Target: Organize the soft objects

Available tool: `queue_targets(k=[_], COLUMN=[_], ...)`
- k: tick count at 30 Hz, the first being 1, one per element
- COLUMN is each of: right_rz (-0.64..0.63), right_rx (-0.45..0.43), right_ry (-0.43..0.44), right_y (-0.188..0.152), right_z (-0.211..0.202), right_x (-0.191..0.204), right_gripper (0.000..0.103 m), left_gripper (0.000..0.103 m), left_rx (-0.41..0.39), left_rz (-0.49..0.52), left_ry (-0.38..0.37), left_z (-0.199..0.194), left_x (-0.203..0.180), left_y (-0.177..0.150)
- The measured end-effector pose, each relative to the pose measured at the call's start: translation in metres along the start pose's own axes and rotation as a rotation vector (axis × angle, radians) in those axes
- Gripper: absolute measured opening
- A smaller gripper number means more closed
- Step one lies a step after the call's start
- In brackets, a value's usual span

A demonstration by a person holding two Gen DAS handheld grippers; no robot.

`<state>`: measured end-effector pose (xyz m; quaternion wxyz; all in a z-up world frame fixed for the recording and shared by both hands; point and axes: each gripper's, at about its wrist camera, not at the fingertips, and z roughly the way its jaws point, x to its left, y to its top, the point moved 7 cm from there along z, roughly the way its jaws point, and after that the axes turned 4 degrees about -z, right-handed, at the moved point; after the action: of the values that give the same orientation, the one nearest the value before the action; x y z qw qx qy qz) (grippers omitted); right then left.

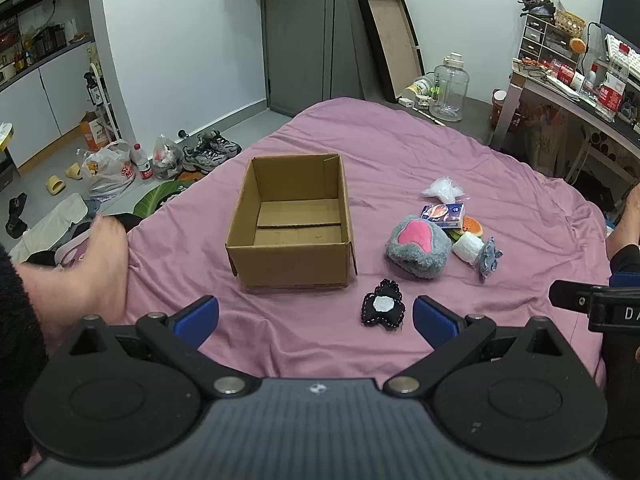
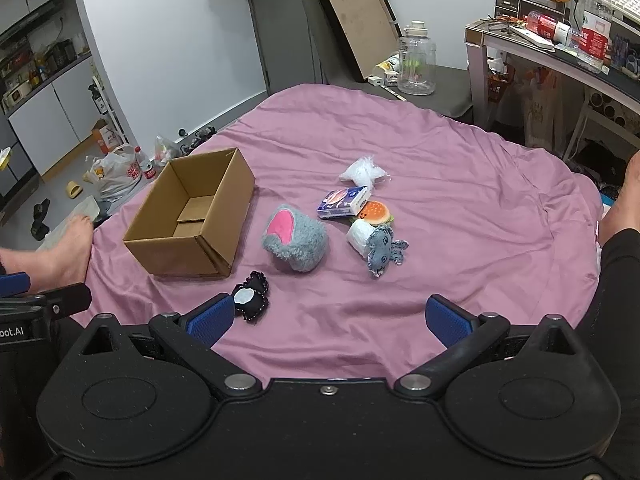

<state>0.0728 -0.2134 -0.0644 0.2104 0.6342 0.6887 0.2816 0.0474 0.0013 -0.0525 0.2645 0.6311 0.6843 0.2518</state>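
The left hand-held gripper hovers spread wide over the pink bed; mid-bed, an empty cardboard box stands beside a grey plush toy and a black heart cushion.

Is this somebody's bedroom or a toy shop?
Most likely a small bedroom at home. The toys lie on a bed with a pink sheet, sneakers sit on the floor by the door, and a cluttered desk stands beside the bed.
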Motion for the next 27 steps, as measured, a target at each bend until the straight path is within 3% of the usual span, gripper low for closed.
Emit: queue_targets(k=[27], right_rz=[0.002], right_rx=[0.003], right_ry=[0.001], right_y=[-0.0018], right_z=[0.0018], right_x=[-0.0006], right_gripper=[0.103], left_gripper=[0.102], left_rx=[0.0], left_rz=[0.003], left_ry=[-0.006], left_z=[0.0005], left_x=[-0.0071], left_y=[-0.0026])
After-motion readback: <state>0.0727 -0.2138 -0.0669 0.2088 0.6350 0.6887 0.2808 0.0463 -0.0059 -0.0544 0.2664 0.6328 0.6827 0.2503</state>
